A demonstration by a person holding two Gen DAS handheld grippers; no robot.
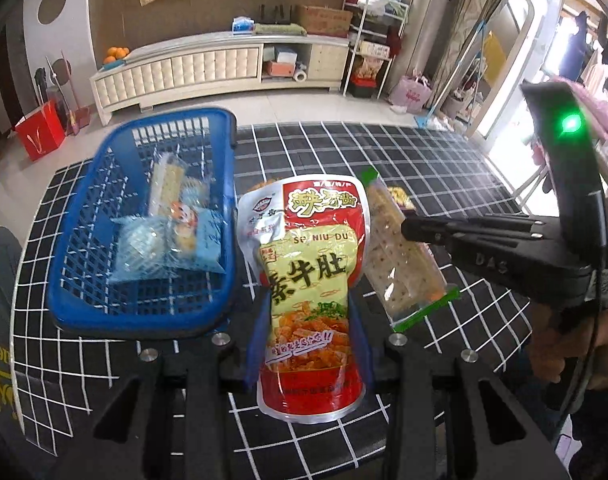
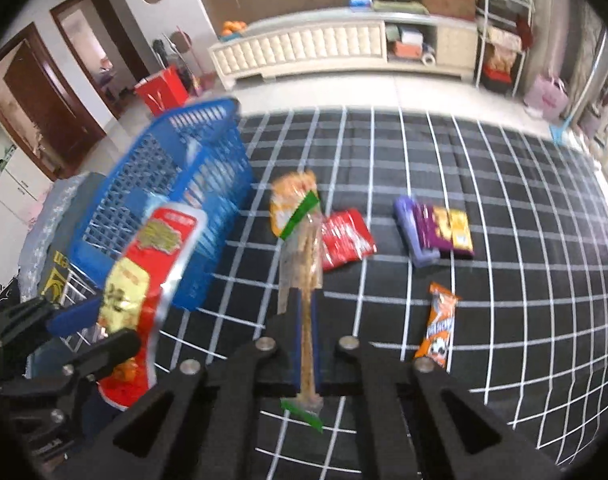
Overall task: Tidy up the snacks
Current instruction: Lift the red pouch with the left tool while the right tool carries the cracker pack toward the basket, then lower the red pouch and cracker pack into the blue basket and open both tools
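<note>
While the blue basket (image 1: pixel 104 216) sits at the left of the checked tablecloth (image 1: pixel 384 152) with a few wrapped snacks (image 1: pixel 176 236) inside, the left gripper (image 1: pixel 310 344) pinches a red pouch (image 1: pixel 308 280) just right of it, held above the cloth. Further right, the right gripper (image 2: pixel 306 332) is clamped thin on a clear cracker pack (image 2: pixel 300 248). A red packet (image 2: pixel 346 240), purple packet (image 2: pixel 436 228) and orange bar (image 2: pixel 438 326) lie on the cloth.

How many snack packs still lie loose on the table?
4: yellow-orange pack by the basket, red pack beside it, purple pack further right, orange bar nearest. More may be hidden.
</note>
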